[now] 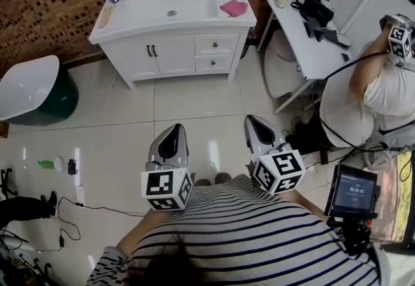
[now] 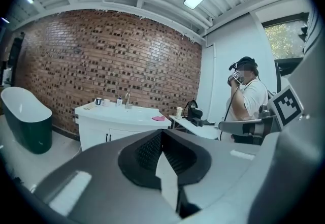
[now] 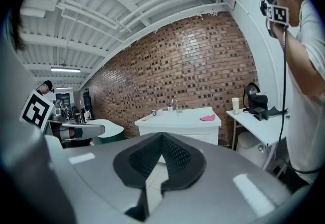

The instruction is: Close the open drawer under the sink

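The white sink cabinet (image 1: 175, 51) stands against the brick wall, far ahead of me. It shows small in the left gripper view (image 2: 109, 129) and the right gripper view (image 3: 177, 125). Its two drawers (image 1: 216, 53) sit at the right, under the counter, and look about flush from here. My left gripper (image 1: 174, 130) and right gripper (image 1: 253, 121) hang side by side over the tiled floor, close to my body, well short of the cabinet. The left gripper's (image 2: 161, 134) jaws meet at the tips with nothing between them. The right gripper's (image 3: 161, 137) jaws do the same.
A white and green bathtub (image 1: 31, 90) stands at the left. A white desk (image 1: 305, 32) with a headset and a cup is at the right, and another person (image 1: 386, 90) stands beside it. Cables (image 1: 71, 210) lie on the floor at lower left. A pink cloth (image 1: 233, 8) rests on the counter.
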A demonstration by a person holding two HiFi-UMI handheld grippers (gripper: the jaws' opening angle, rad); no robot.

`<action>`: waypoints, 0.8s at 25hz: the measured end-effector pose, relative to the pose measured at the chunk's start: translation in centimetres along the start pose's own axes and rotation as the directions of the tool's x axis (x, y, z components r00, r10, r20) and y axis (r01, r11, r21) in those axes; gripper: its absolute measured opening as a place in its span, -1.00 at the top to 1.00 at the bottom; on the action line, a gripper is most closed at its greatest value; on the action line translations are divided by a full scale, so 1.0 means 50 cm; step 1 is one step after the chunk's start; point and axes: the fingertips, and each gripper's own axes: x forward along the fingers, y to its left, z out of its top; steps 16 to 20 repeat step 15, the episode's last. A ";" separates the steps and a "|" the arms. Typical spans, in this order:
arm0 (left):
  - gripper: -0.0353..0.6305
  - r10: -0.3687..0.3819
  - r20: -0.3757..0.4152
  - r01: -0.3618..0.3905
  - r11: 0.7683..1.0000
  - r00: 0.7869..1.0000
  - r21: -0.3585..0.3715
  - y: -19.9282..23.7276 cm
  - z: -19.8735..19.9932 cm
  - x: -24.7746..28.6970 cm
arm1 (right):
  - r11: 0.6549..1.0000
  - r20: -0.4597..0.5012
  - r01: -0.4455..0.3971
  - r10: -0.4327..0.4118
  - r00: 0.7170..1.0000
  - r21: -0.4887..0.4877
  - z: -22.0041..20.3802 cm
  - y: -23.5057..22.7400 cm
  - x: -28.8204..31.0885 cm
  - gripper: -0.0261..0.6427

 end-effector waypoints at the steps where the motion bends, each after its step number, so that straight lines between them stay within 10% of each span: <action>1: 0.85 -0.003 0.004 0.003 1.000 1.000 0.009 -0.003 0.004 -0.002 | 1.000 0.004 -0.003 0.003 1.000 -0.009 0.003 0.004 -0.002 0.92; 20: 0.84 0.008 -0.004 -0.008 1.000 1.000 0.028 -0.029 -0.002 -0.003 | 0.997 -0.013 -0.077 0.076 0.997 -0.023 -0.003 0.028 0.009 0.92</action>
